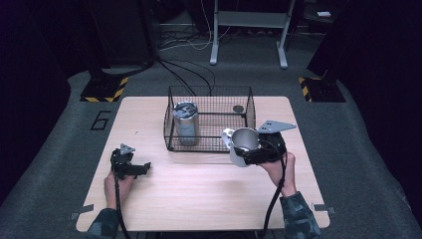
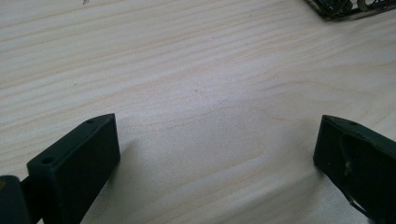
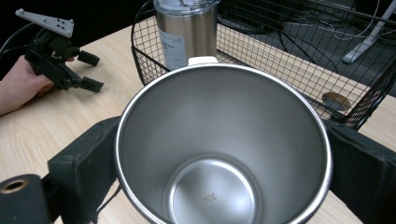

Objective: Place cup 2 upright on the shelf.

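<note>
While your right gripper [image 1: 250, 153] clamps the steel cup [image 1: 244, 144] between both jaws — one pressed to each side of its wall — the cup hangs tilted above the table [image 1: 199, 199], just in front of the wire basket [image 1: 209, 119], its open mouth facing the gripper's camera. Inside that basket a lidded steel tumbler [image 1: 186, 123] stands upright at the left. Your left gripper [image 1: 137, 169] rests low over bare wood, jaws spread wide — nothing between them.

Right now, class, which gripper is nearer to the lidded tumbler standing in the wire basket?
Right. The right gripper, shut on a steel cup, hovers by the wire basket's front edge near the tumbler. The left gripper rests open farther off.
</note>
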{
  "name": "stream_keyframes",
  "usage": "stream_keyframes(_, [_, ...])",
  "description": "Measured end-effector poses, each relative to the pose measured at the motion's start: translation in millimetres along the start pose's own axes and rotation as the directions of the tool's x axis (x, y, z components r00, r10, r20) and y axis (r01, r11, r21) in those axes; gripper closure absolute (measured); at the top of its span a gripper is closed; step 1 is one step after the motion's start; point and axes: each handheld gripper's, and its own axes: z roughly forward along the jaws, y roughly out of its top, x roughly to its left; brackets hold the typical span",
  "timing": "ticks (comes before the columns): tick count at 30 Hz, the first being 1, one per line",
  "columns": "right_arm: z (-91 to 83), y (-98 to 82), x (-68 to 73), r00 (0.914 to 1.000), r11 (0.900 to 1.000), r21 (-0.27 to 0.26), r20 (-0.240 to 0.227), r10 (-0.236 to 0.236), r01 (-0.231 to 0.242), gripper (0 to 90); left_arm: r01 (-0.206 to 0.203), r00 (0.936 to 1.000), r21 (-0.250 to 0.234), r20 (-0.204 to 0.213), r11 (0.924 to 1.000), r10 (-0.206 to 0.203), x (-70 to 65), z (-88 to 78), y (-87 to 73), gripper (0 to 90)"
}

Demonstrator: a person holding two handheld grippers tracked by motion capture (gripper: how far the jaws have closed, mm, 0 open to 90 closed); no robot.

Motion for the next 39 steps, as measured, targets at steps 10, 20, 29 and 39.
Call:
stream_keyframes(10, [4.9,16.4,-8.8,0.9999,1.0,-0.014,0.012,0.004,-0.003,5.7,-0.001,1.0,0.0,0.0,1.0,0.001,0.0,0.0,0.1,0.4])
stream_keyframes(20, [15.1,32.4,-16.6,0.9997,1.0,-0.018,0.023,0.0,0.0,5.7,-0.001,1.0,0.0,0.001,1.0,0.001,0.0,0.1,0.1,0.4])
stream_keyframes(29, [25.3,45.1,-21.7,0.9995,1.0,-0.02,0.033,-0.003,0.003,5.8,-0.004,1.0,-0.004,-0.001,1.0,0.004,0.0,0.5,0.0,0.5])
stream_keyframes(39, [35.6,56.5,-23.9,0.9993,1.0,-0.006,0.032,-0.017,0.017,5.7,-0.002,1.0,-0.013,-0.002,0.9999,0.002,-0.2,1.1,-0.3,0.5])
